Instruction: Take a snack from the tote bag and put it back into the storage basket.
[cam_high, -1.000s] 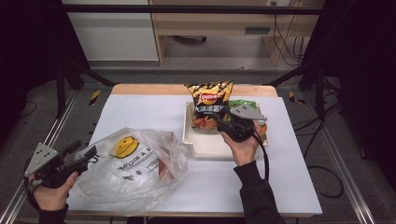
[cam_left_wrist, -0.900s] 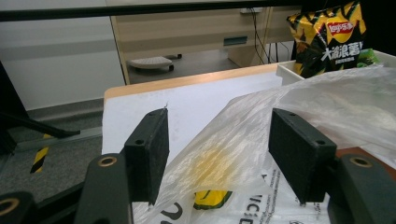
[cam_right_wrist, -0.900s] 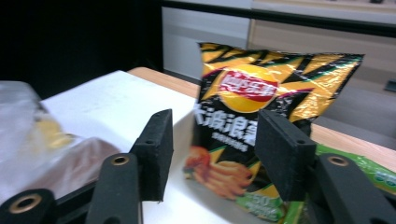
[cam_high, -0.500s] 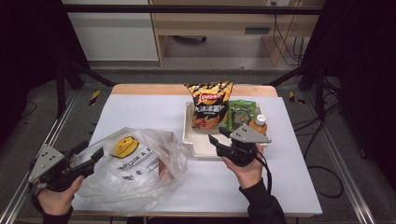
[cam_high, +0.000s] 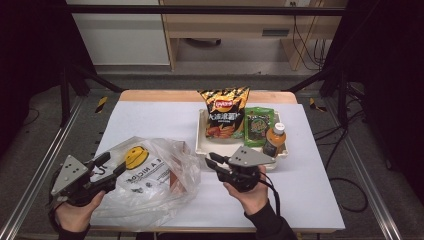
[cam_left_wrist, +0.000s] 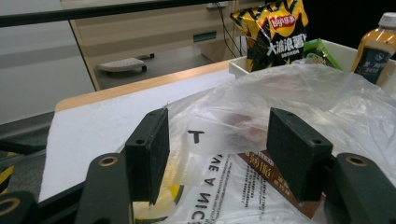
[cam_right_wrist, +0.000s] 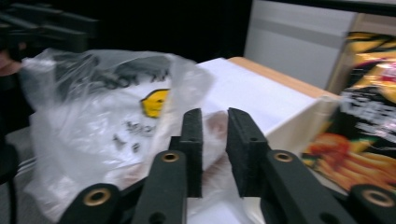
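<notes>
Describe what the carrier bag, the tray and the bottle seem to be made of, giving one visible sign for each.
Carrier bag: thin clear plastic film, glossy; it crumples and its contents show through. Tray: probably matt cream plastic or foam, with a smooth moulded rim; hard to tell which. Bottle: likely clear plastic with a white cap, orange drink showing through.

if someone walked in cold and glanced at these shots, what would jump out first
Probably the crumpled clear plastic bag with its yellow smiley print, sprawled over the near left of the white table. Next, the orange-and-black chip bag standing in the white tray at the far middle, beside a green packet and an orange drink bottle. The left tool sits at the bag's left edge, jaws wide, and the right tool points at it from just before the tray.
</notes>
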